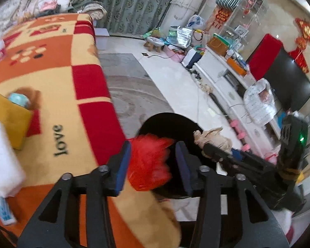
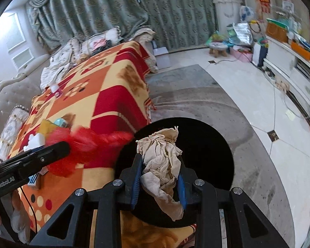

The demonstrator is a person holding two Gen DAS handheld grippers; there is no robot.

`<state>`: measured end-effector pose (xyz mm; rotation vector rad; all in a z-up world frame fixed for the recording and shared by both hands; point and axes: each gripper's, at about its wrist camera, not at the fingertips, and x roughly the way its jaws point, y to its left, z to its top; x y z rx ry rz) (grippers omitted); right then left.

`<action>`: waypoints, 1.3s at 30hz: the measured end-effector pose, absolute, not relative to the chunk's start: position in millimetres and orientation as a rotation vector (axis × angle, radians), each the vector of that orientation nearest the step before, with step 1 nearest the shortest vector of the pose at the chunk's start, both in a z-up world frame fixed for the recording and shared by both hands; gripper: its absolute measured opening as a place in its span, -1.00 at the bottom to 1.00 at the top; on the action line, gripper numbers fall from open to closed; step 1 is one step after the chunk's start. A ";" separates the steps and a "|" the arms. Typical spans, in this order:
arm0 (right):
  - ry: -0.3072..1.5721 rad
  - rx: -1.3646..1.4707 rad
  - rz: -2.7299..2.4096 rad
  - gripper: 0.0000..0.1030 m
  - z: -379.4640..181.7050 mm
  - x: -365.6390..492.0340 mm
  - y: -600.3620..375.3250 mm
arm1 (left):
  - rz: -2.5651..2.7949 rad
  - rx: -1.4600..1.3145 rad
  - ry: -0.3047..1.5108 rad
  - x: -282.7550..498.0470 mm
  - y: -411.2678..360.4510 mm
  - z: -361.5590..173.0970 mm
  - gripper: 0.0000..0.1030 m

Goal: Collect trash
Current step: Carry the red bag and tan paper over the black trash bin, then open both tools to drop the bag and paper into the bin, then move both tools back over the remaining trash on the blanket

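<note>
Two grippers sit low in my frames above the black bin [image 2: 206,144]; my right gripper [image 2: 159,177] pinches a crumpled beige paper wad [image 2: 161,165] at centre. My left gripper [image 1: 153,163] stands partly parted, its pads clear of the red plastic scrap [image 1: 148,165] between them, beside the checked blanket [image 1: 51,78].

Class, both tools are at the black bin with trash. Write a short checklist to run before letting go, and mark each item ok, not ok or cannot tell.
1. Right tool clamps the crumpled beige paper: ok.
2. Paper hangs over the black bin opening: ok.
3. Red plastic bag sits between the left tool's pads: ok.
4. Left pads pressing the bag: not ok, gap visible.
5. Bag fully over the bin, clear of the blanket: cannot tell.
</note>
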<state>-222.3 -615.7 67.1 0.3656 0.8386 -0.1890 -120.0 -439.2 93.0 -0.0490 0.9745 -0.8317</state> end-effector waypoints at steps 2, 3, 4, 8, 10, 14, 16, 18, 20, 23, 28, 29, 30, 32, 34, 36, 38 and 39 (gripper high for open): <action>0.836 0.374 -0.205 -0.21 64.5 -224.1 -620.3 | -0.861 -0.094 0.988 -118.3 -442.4 92.3 -0.01; 0.830 0.380 -0.208 -0.11 64.0 -224.7 -622.2 | -0.871 -0.108 0.994 -117.7 -443.1 92.3 0.04; 0.827 0.386 -0.209 -0.10 63.5 -224.5 -624.1 | -0.873 -0.113 0.996 -117.6 -443.2 92.7 0.05; 0.837 0.386 -0.213 -0.09 61.8 -223.8 -624.8 | -0.864 -0.086 0.990 -118.2 -439.3 94.8 0.05; 0.846 0.385 -0.205 -0.09 60.3 -222.2 -623.2 | -0.852 -0.077 0.985 -119.3 -435.5 94.3 0.05; 0.855 0.380 -0.191 -0.08 59.0 -218.3 -616.5 | -0.805 -0.032 0.960 -121.6 -426.0 96.3 0.05; 0.855 0.366 -0.181 -0.08 60.8 -216.4 -610.2 | -0.780 -0.016 0.943 -123.5 -419.6 98.0 0.05; 0.857 0.354 -0.173 -0.07 62.6 -214.2 -603.6 | -0.762 -0.004 0.935 -124.4 -411.9 97.4 0.05; 0.859 0.348 -0.164 -0.06 63.7 -211.7 -597.6 | -0.745 0.008 0.923 -126.1 -404.3 99.0 0.05; 0.864 0.337 -0.148 0.02 64.8 -208.4 -585.9 | -0.708 0.038 0.899 -128.8 -391.6 100.4 0.05; 0.871 0.311 -0.107 0.07 67.8 -200.4 -562.8 | -0.658 0.056 0.877 -127.4 -367.9 102.7 0.05; 0.872 0.308 -0.100 0.07 67.8 -198.8 -558.1 | -0.644 0.058 0.871 -127.0 -360.8 103.3 0.05; 0.874 0.301 -0.087 0.08 68.5 -196.4 -551.6 | -0.633 0.061 0.867 -127.5 -357.3 103.9 0.05; 0.880 0.289 -0.069 0.08 69.1 -192.4 -540.0 | -0.607 0.065 0.858 -126.4 -346.3 104.4 0.05; 0.887 0.274 -0.046 0.09 69.1 -187.5 -527.3 | -0.585 0.061 0.859 -124.3 -335.8 104.2 0.05; 0.894 0.265 -0.024 0.11 68.3 -181.7 -514.8 | -0.565 0.054 0.860 -121.5 -323.4 104.1 0.05; 0.902 0.262 -0.004 0.12 67.5 -176.3 -503.7 | -0.541 0.051 0.857 -120.3 -311.4 104.2 0.05; 0.905 0.259 0.001 0.12 66.7 -173.8 -498.6 | -0.530 0.050 0.855 -120.4 -306.2 104.3 0.05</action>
